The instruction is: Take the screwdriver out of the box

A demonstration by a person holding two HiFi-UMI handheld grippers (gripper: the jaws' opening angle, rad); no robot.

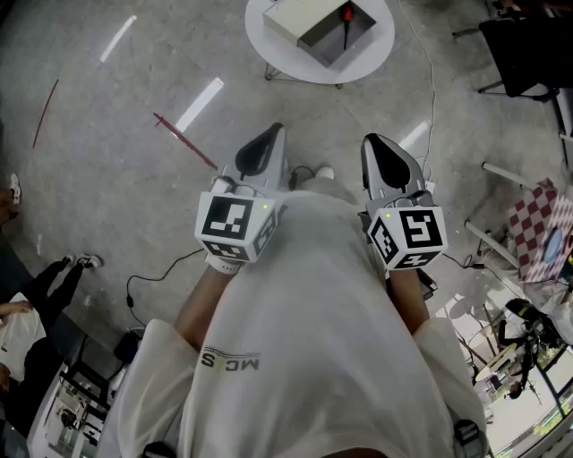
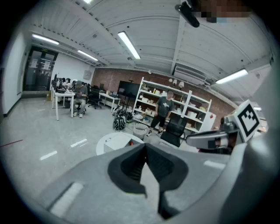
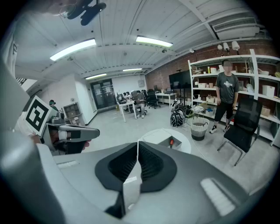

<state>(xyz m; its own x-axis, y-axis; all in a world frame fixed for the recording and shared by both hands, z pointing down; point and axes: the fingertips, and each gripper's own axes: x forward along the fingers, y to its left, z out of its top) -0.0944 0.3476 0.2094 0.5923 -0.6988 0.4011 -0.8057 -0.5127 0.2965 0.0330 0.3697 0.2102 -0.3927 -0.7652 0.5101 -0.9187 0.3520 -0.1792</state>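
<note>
An open box (image 1: 327, 27) stands on a small round white table (image 1: 269, 45) at the top of the head view. Inside it lies a screwdriver (image 1: 346, 18) with a red handle. Both grippers are held close to my body, well short of the table. The left gripper (image 1: 269, 134) is shut and empty, and so is the right gripper (image 1: 380, 143). In the right gripper view, the box (image 3: 168, 143) and the red handle of the screwdriver (image 3: 171, 141) show just beyond the closed right gripper (image 3: 138, 144). The left gripper (image 2: 145, 146) points at the table (image 2: 111, 141).
A black chair (image 1: 528, 45) stands right of the table. A person (image 3: 226, 96) stands by the shelves, with a bin (image 3: 198, 128) and a backpack (image 3: 178, 118) nearby. Red tape (image 1: 183, 139) and cables (image 1: 152, 277) lie on the floor.
</note>
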